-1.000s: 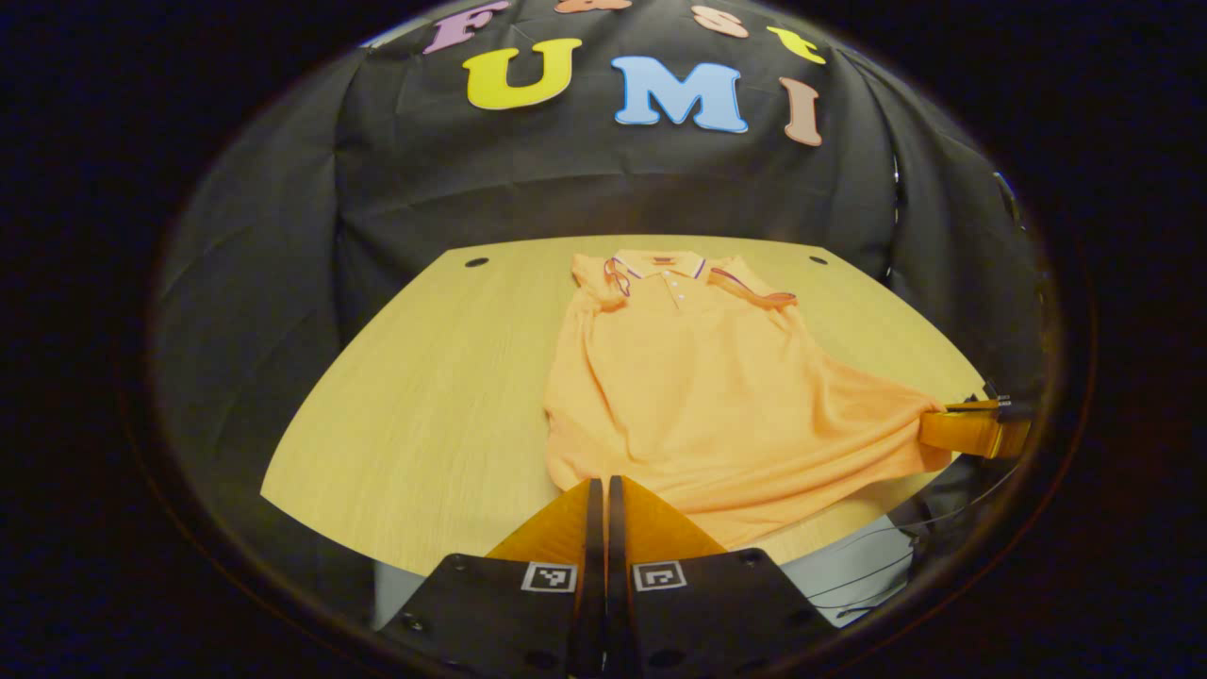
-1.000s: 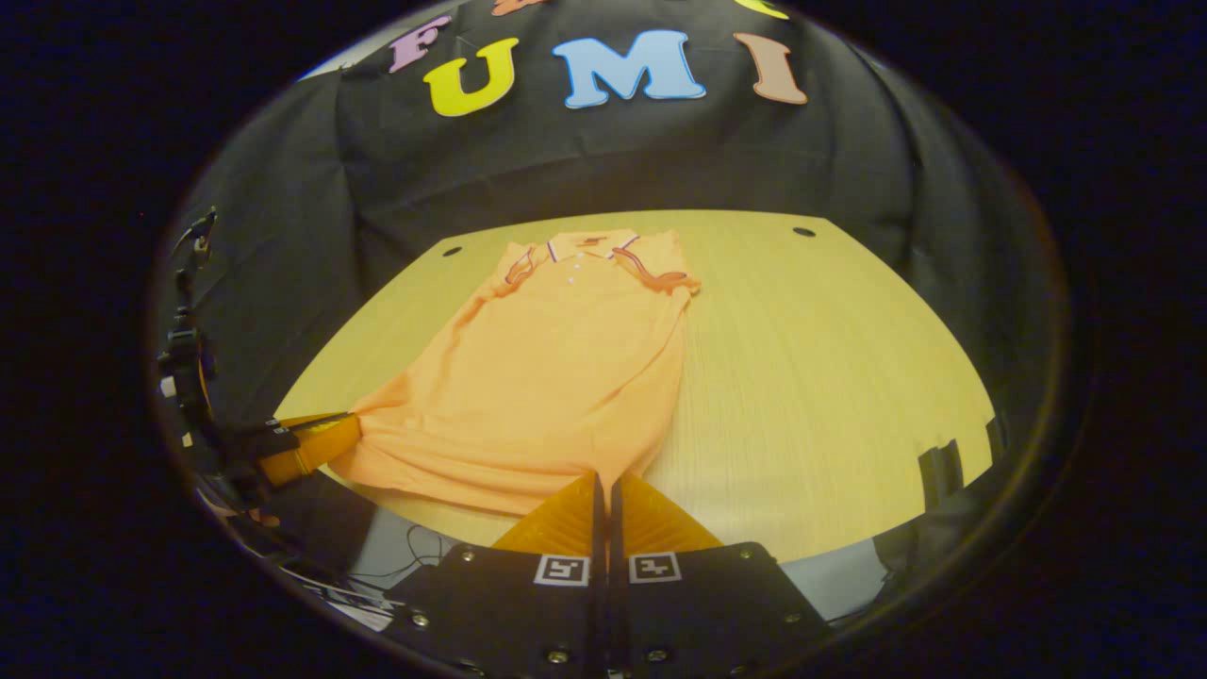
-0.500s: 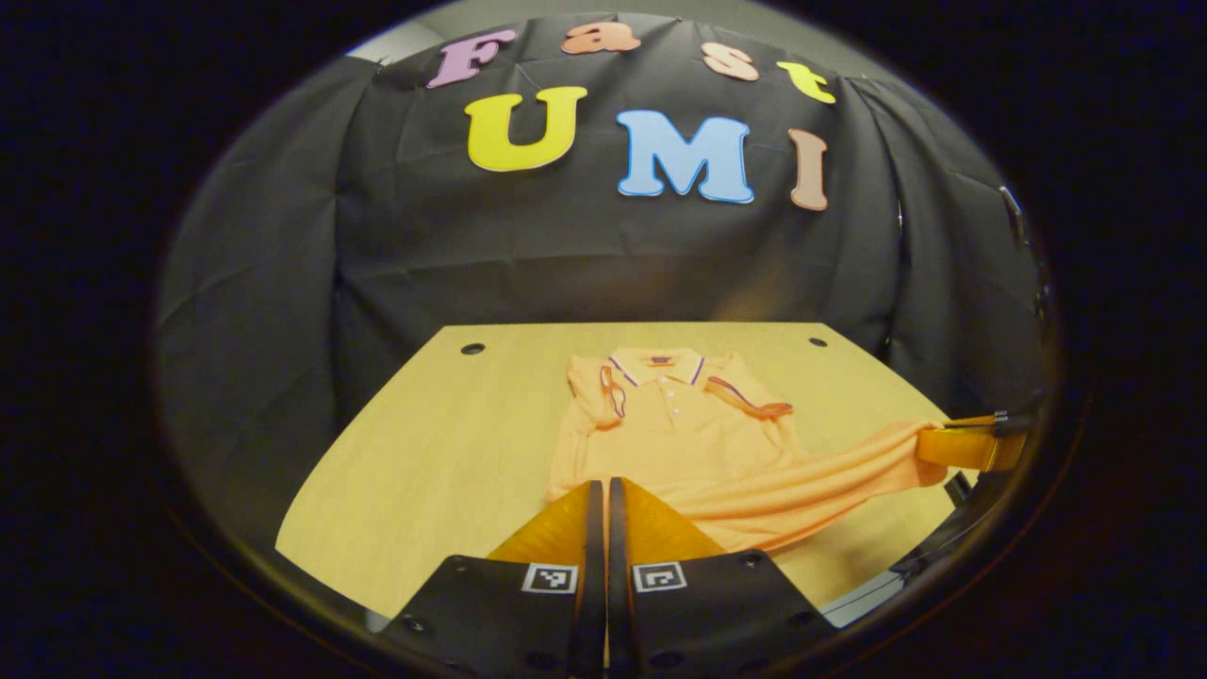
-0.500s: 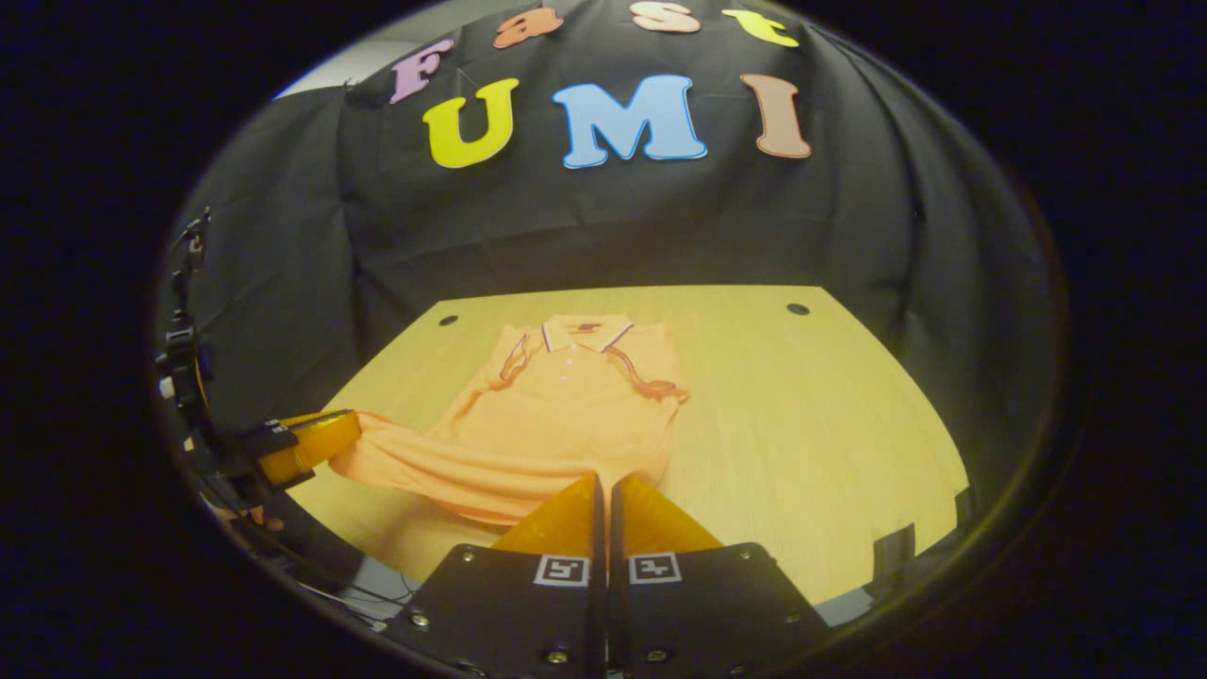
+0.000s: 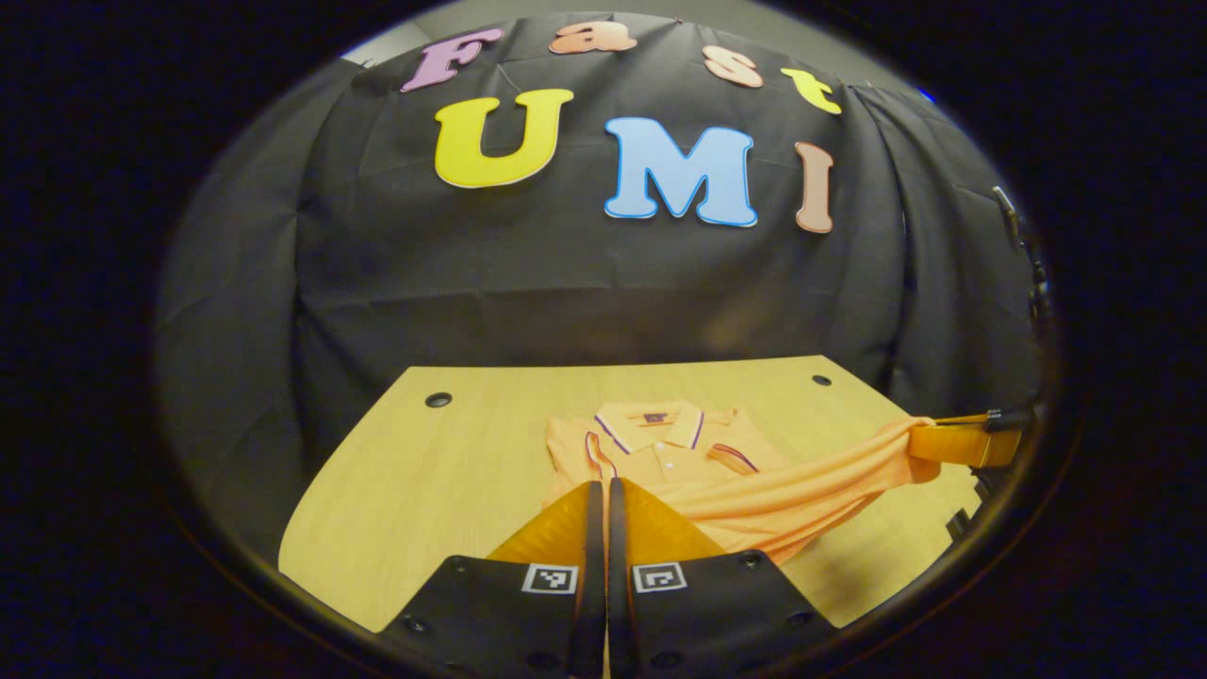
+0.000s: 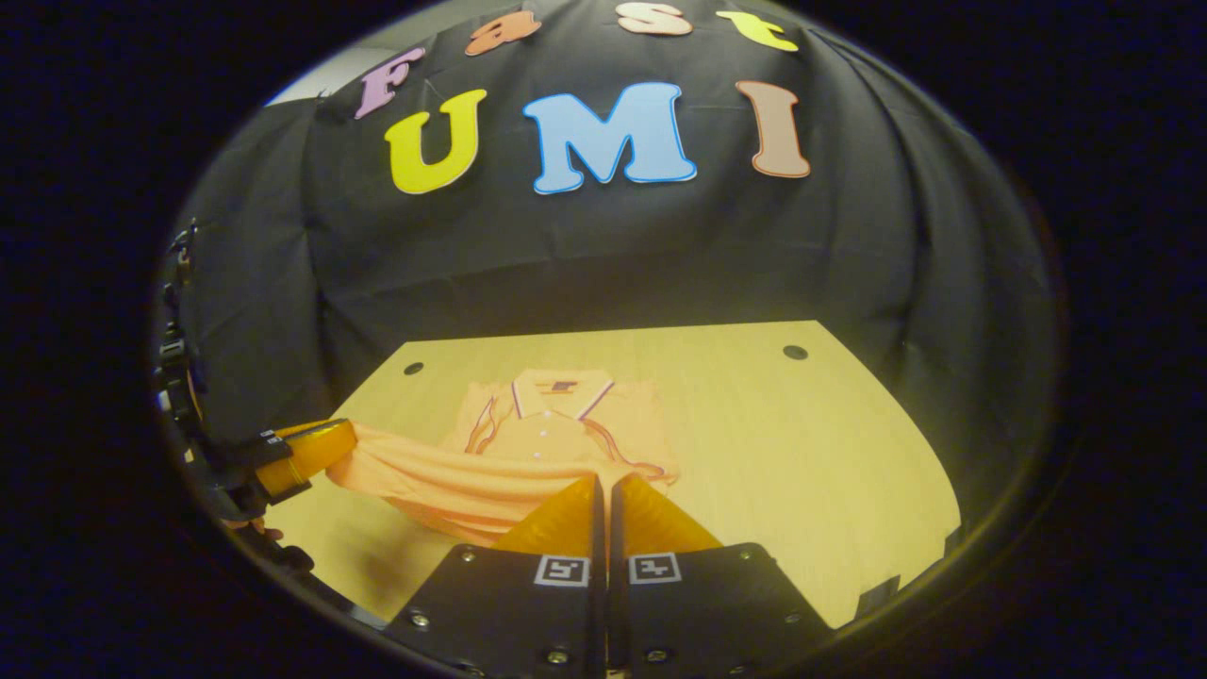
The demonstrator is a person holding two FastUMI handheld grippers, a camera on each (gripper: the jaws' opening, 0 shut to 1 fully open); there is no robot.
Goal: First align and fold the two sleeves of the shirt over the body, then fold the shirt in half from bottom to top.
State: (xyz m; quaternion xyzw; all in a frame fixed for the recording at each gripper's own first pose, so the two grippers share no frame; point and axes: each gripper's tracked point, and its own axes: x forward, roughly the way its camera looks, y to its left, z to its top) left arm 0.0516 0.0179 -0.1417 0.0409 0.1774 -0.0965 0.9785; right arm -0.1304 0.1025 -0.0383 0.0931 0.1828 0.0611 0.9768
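So the orange shirt [image 5: 660,443] lay collar-end toward the worktop's [image 5: 424,471] far edge. Both tools were clamped on its hem: left tool [image 5: 598,490] and right tool [image 6: 603,486] each pinched a bottom corner, hem stretched between them above the body.

No word or number can be read on the task's things. The left gripper [image 5: 599,485] carries two small square black-and-white coded markers [image 5: 550,577], side by side on its body just behind the closed jaws, one on each side of the seam; they are patterns, not letters. The right gripper [image 6: 603,479] carries the same pair of markers [image 6: 562,570] in the same place. Inside the collar of the shirt [image 5: 660,455] sits a small dark neck tag [image 5: 653,416], also seen in the right gripper view [image 6: 563,384], too small to read.
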